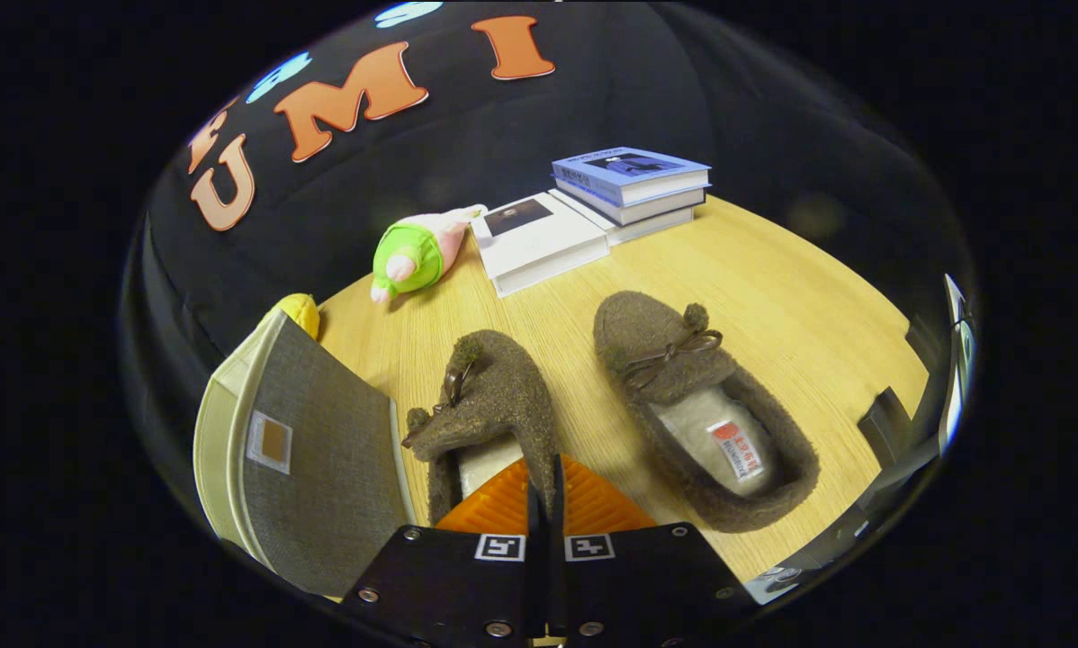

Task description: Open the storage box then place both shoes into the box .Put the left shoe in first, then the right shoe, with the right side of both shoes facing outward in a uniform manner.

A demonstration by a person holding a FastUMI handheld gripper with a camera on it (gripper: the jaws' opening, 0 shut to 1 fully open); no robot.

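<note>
The tool (546,490) has its two fingers pressed close together, and between them they pinch the side wall of a brown fuzzy slipper with a small bow and pompom (494,405); this slipper is tilted, with its toe pointing away from the fingers and its pale lining partly visible just ahead of them; it looks raised a little over the light wooden counter (800,297), but I cannot tell if some part still touches it; just beside it, on the left of the fingers, stands the grey fabric storage box with a cream rim (300,450), its flat grey panel with a small label window leaning toward the slipper; the second brown fuzzy slipper of the same kind (696,405) lies flat on the counter to the right of the fingers, apart from the first one, its opening facing up with a label inside; beyond both slippers, near the black cloth wall, lie a green and pink plush toy (417,254), a white book (539,238) and a stack of blue and white books (633,184); a small yellow object (300,312) shows behind the box.
</note>
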